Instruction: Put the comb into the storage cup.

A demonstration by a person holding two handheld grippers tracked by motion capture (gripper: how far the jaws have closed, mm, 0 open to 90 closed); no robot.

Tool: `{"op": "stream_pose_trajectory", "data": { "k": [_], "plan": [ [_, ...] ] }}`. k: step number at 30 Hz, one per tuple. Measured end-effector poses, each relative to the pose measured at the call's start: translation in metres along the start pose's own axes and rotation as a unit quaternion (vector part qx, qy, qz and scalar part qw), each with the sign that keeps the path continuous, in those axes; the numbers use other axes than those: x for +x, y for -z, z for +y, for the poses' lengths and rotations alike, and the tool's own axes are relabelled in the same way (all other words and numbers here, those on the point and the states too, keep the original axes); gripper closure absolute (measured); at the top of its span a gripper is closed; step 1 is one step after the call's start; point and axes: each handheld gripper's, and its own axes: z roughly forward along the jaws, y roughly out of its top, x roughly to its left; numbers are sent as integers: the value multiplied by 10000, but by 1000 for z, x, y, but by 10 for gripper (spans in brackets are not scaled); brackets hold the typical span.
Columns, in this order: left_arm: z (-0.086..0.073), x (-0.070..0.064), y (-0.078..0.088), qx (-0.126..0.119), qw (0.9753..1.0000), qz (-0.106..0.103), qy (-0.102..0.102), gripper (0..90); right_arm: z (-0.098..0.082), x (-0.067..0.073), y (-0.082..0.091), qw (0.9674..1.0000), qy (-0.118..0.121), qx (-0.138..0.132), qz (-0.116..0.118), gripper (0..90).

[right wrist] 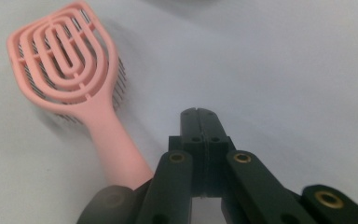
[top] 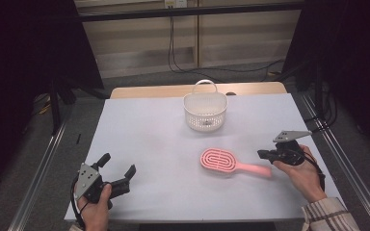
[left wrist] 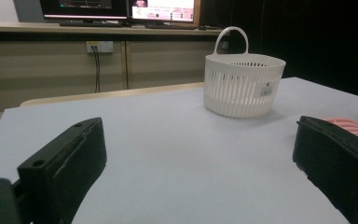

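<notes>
Pale worktop [top: 149, 144], dim room, monitors cut off far back. Pink brush [top: 226, 162] lies right of centre, beside the right gripper [top: 262, 154], jaws together. Left gripper [top: 118, 166] spread apart, empty. White basket [top: 205, 111] far.

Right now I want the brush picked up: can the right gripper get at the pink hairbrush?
Probably yes. The right gripper sits just past the pink hairbrush handle's end with nothing between, but its fingers are shut and must open first.

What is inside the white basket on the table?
Nothing shows inside the white basket: the high view shows its pale inner wall and part of the bottom. The near wall covers the rest of the bottom.
</notes>
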Motion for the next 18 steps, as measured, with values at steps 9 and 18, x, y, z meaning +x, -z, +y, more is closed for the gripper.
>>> {"op": "stream_pose_trajectory", "data": {
  "k": [9, 18],
  "plan": [
    [0, 0, 0, 13, 10000, 57, -21, 28, -8, 3, -5, 9994, 17, 347, 22, 900],
    [0, 0, 1, 7, 10000, 25, -28, 28, -15, 6, -4, 9992, -27, 395, 33, 900]
  ]
}}
